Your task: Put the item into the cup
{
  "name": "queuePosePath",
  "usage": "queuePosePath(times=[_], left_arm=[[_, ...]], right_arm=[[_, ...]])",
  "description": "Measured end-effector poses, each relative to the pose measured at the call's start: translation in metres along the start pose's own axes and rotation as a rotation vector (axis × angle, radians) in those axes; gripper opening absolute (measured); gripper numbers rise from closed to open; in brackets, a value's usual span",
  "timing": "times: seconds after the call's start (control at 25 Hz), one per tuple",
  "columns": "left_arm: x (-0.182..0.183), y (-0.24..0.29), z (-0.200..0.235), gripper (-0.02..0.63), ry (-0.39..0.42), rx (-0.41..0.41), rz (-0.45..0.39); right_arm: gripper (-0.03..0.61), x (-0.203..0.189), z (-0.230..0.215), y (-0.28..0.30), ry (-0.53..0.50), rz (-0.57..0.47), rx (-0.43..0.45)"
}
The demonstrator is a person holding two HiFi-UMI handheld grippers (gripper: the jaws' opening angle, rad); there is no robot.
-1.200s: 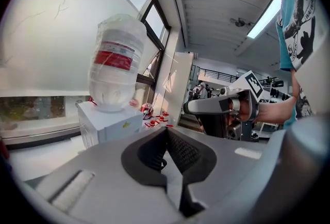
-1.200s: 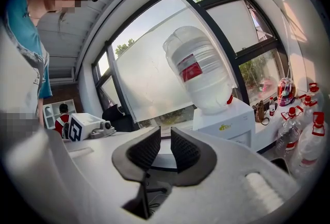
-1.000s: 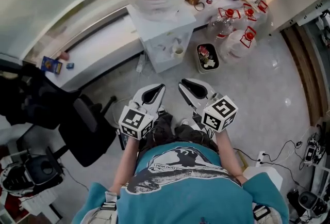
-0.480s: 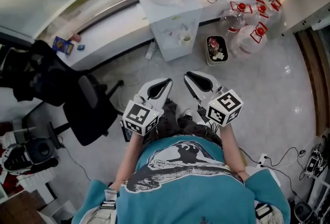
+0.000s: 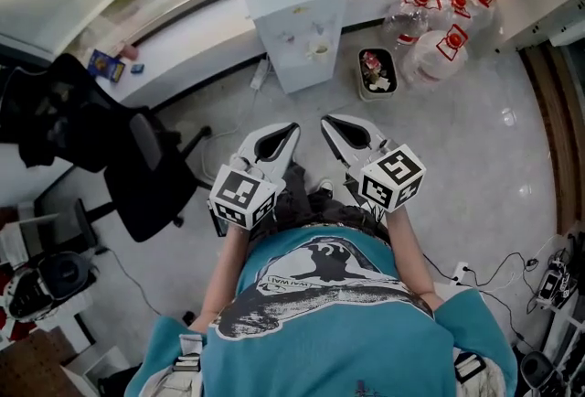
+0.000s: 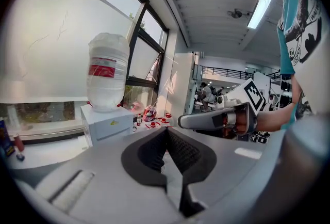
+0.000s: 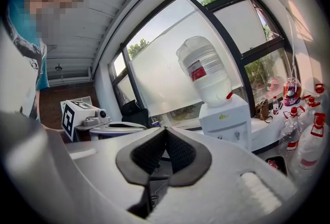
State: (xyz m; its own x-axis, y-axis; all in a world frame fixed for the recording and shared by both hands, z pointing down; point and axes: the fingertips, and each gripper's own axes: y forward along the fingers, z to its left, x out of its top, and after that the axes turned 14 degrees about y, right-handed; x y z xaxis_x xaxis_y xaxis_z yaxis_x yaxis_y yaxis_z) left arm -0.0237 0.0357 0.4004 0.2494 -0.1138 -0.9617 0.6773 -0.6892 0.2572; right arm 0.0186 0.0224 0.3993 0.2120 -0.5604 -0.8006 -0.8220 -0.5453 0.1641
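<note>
I hold both grippers side by side at waist height, pointing at a white water dispenser (image 5: 300, 18) with an upturned bottle (image 6: 107, 70) on top. A small pale cup (image 5: 318, 48) seems to sit in the dispenser's tap recess. My left gripper (image 5: 274, 141) is shut, its black pads meeting at the tips with nothing between them (image 6: 165, 130). My right gripper (image 5: 347, 132) is likewise shut and empty (image 7: 165, 129). Both are well short of the dispenser (image 7: 227, 114). I cannot pick out any item for the cup.
A black office chair (image 5: 137, 176) stands to my left. A small bin (image 5: 377, 75) with rubbish and several large water jugs (image 5: 439, 48) sit right of the dispenser. A long window ledge (image 5: 183, 57) carries a blue box (image 5: 105, 66). Cables lie on the floor at right (image 5: 512, 272).
The head view has shifted, so the dispenser, bin and jugs sit higher in the frame. Both grippers stay shut and side by side.
</note>
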Motion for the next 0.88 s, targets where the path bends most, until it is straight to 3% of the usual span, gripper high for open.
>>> queuePosePath(times=[0.32,0.88], left_arm=[[0.002,0.005,-0.031,0.009,0.014,-0.032,-0.009],[0.002,0.005,-0.042,0.009,0.026,-0.052,-0.019]], right_arm=[[0.0,-0.005,0.004,-0.018,-0.029,-0.001,0.001],[0.0,-0.009,0.005,-0.024,-0.058,0.014,-0.015]])
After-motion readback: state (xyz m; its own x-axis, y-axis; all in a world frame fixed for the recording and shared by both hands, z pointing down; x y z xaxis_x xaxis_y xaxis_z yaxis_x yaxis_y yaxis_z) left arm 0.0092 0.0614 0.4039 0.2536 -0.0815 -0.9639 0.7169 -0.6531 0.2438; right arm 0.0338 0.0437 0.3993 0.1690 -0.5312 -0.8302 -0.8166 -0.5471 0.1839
